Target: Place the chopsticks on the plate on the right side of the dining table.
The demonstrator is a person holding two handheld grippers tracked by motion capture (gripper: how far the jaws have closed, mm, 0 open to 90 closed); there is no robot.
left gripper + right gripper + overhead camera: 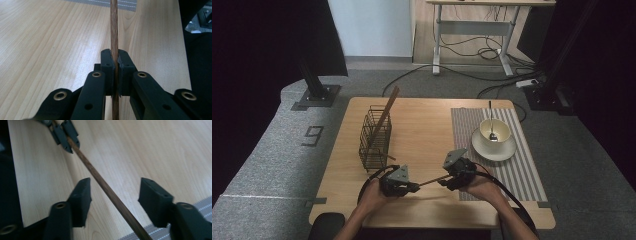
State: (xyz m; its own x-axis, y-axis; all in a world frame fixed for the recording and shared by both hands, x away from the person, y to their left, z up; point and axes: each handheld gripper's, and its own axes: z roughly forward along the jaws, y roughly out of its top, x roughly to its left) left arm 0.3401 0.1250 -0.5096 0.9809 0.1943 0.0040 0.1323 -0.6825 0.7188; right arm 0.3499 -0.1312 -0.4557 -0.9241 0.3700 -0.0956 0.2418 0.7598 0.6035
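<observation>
A thin wooden chopstick [432, 180] is held above the near part of the table [427, 130], running level between the two grippers. It is judged light, stiff and smooth, so it could slip or swivel if pinched at one point only; a hold near each end would steady it. The left gripper [114, 61] is pressed together on the chopstick, the pads pinching its left end. The right gripper [113, 192] is spread, and the chopstick passes between its jaws without being touched, nearer one pad. A second chopstick [384, 116] leans in the wire basket [374, 137] at far left.
</observation>
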